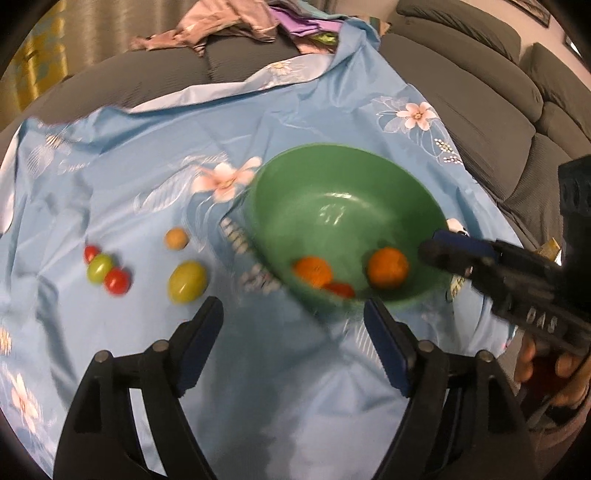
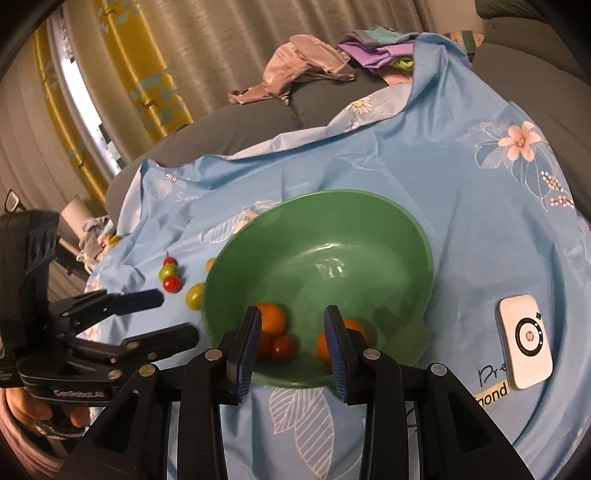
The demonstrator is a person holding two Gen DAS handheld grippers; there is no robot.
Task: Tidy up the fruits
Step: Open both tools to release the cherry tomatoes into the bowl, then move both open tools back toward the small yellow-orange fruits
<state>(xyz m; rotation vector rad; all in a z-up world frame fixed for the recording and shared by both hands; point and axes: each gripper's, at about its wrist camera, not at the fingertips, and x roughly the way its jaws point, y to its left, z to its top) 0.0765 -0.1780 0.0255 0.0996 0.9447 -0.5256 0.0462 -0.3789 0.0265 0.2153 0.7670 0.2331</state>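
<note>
A green bowl (image 1: 343,206) (image 2: 332,236) stands on a blue flowered cloth (image 1: 147,155). In it lie two oranges (image 1: 313,271) (image 1: 388,271) and a red tomato (image 1: 340,290) (image 2: 283,347). Left of the bowl, on the cloth, are two red tomatoes (image 1: 90,254) (image 1: 116,281) with a small green one (image 1: 99,267) between them. A larger yellow-green fruit (image 1: 186,281) and a small tan one (image 1: 176,239) lie closer to the bowl. My left gripper (image 1: 292,302) (image 2: 177,315) is wide open and empty just before the bowl's near-left rim. My right gripper (image 2: 291,310) (image 1: 432,245) reaches over the near rim, jaws narrowly apart, nothing between the pads.
A white HP device (image 2: 524,347) lies on the cloth right of the bowl. Crumpled clothes (image 1: 229,26) are heaped at the back on the grey sofa (image 1: 480,92). A person's hand (image 1: 554,365) holds the right gripper's handle. Curtains (image 2: 122,74) hang at the far left.
</note>
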